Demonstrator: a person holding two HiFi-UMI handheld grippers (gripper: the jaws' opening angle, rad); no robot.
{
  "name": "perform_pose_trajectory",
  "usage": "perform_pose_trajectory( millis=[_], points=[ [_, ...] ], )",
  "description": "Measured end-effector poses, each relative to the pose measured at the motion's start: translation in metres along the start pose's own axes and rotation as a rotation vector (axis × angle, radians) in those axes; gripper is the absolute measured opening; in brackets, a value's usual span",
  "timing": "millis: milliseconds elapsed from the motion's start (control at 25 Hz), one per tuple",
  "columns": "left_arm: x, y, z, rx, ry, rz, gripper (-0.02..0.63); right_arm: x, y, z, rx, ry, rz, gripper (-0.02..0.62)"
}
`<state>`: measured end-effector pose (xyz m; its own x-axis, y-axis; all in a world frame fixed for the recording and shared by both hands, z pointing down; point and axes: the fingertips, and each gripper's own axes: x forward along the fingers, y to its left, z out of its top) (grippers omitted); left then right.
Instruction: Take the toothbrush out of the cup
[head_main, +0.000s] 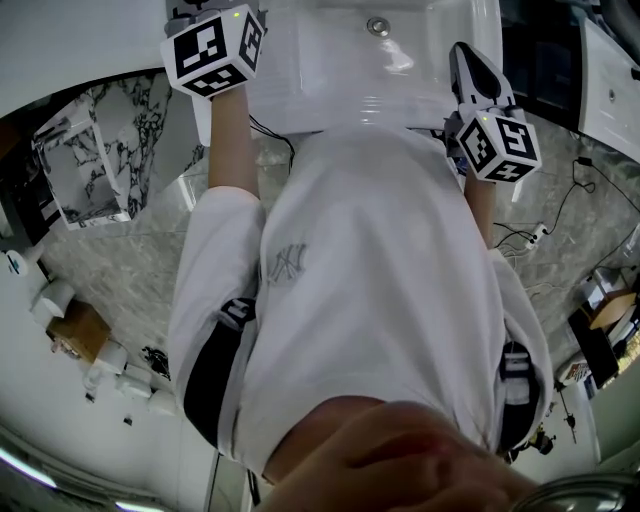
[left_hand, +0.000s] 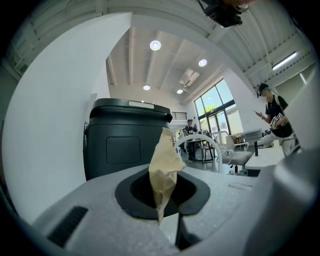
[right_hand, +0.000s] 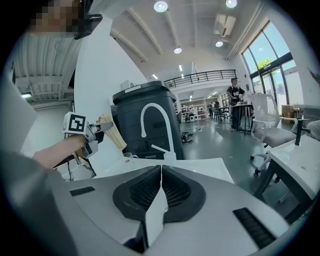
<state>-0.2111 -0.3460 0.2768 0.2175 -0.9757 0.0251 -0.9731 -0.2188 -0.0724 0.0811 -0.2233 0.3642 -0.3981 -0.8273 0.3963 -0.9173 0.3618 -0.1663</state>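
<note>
Over the white basin (head_main: 330, 70), the person's white shirt is filling most of the head view. The left gripper (left_hand: 169, 225) is pointing about level. Its jaws are nearly together and clamping on a tan, paper-coloured piece, judged to be the toothbrush (left_hand: 164, 165), which is sticking up out of the dark pads. The right gripper view is showing the same item as a tan stick. It is slanting from the left gripper down toward a small clear cup (right_hand: 129, 156) on the basin top, just beside the white arched faucet (right_hand: 156, 104). Whether its lower end is clear of the cup's rim is too small to tell. The right gripper (right_hand: 159, 205) is idling w/ jaws together on nothing, aiming at the faucet and the dark bin (right_hand: 145, 120) behind it.

Risks, as judged:
1. The grip is looking narrow, w/ much of the toothbrush standing free of the pads. A quick swing could be pivoting or sliding it out and dropping it into the basin.
2. If the tip is sitting inside the cup, a sideways pull could be tipping the cup, esp. as nothing is steadying it.
3. The faucet arch is standing near the likely path, so a knock there could be jarring the toothbrush loose.
</note>
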Motion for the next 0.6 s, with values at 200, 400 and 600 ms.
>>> perform_pose_trajectory(
  millis=[200, 400, 600],
  points=[
    [-0.026, -0.014, 0.03, 0.025, -0.048, -0.03, 0.038, -0.014, -0.017, 0.011, 0.0, -0.047, -0.041, 0.015],
    [-0.048, -0.022, 0.045, 0.026, -0.072, -0.052, 0.038, -0.026, -0.03, 0.014, 0.004, -0.067, -0.073, 0.015],
    [-0.065, -0.02, 0.063, 0.024, -0.104, -0.047, 0.038, -0.031, -0.032, 0.016, 0.001, -0.074, -0.085, 0.015]
  ],
)
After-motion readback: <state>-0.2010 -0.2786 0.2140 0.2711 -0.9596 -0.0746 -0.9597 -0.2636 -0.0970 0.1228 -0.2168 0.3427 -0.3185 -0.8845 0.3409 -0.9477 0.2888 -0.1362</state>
